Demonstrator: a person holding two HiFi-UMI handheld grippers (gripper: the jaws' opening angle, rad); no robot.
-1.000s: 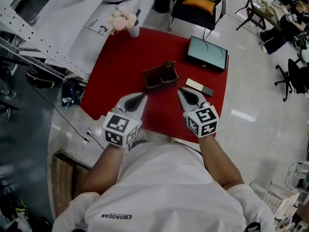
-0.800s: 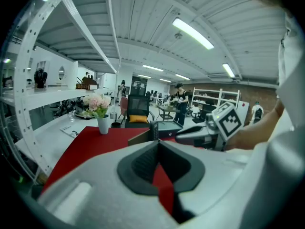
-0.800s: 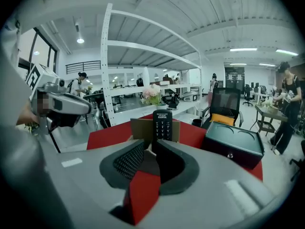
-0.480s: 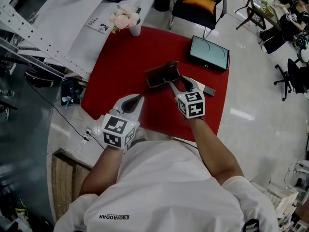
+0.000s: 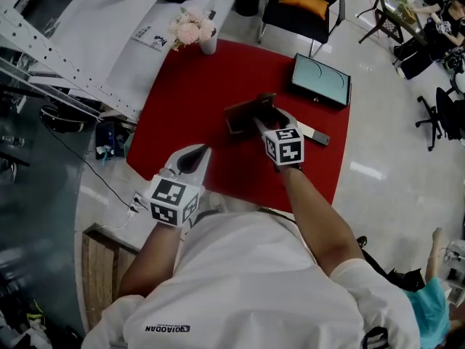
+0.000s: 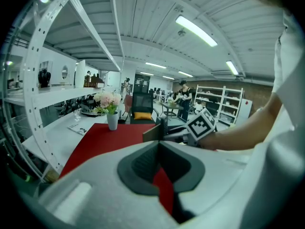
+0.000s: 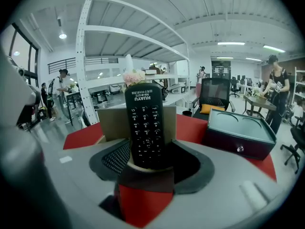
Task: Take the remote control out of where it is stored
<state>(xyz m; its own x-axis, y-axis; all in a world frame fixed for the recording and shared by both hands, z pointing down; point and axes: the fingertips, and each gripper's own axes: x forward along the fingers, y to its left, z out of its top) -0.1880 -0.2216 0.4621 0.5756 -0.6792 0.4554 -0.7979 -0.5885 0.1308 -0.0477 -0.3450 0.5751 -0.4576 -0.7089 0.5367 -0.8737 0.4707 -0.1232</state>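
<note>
The left tongs [image 5: 204,150] are held back, jaws together. The right tongs [image 5: 267,116] are reached forward, jaws being opened with the remote control [image 7: 145,125] between them.

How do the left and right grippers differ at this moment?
The left gripper sits back by the near edge of the table; the right gripper is at the brown holder. The left jaws are together on nothing; the right jaws are opening, with the black remote upright between them. Both are over the table.
</note>
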